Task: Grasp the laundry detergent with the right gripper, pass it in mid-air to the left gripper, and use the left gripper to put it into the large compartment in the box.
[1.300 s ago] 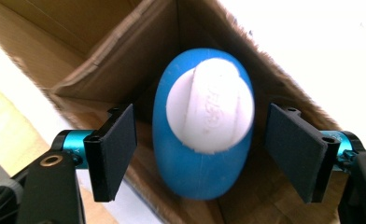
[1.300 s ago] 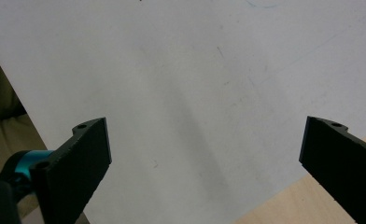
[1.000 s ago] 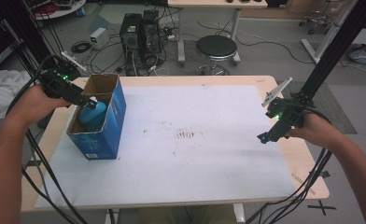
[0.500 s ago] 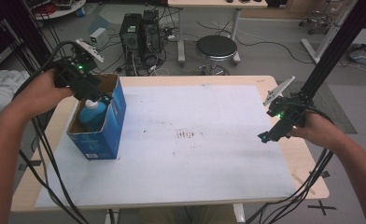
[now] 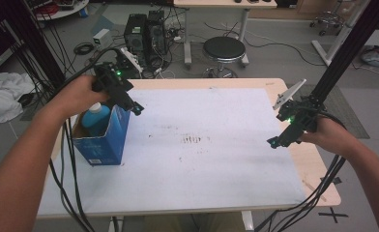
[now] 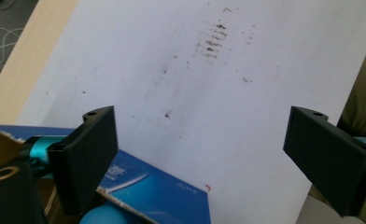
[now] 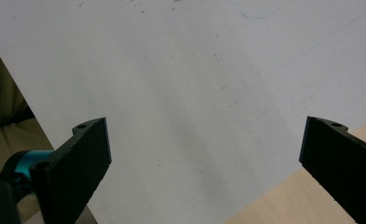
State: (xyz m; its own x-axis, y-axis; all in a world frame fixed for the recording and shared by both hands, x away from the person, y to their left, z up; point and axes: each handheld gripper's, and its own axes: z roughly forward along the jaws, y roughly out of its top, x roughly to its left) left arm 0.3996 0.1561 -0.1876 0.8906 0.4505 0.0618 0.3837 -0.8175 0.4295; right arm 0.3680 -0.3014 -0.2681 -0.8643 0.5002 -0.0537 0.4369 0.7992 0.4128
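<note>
Bottle: a light blue plastic one with a rounded shoulder and a paler cap, standing upright inside the blue carton, whose top flaps are open and whose brown inner cardboard shows. Nothing else can be made out in that carton. It sits on the white sheet near the left edge of the tabletop.

Just above the carton's far right corner hangs the left claw, jaws spread wide with nothing between them; in the left gripper view the carton's blue rim lies below its left jaw. Well to the right of the carton, over the sheet's right edge, the right claw also stands wide open and empty.

A second ago the left claw was down at the carton's mouth by the bottle; since then it has lifted clear and swung toward the carton's far right corner, its jaws having just been opening with nothing between them. The right claw has kept its place.
</note>
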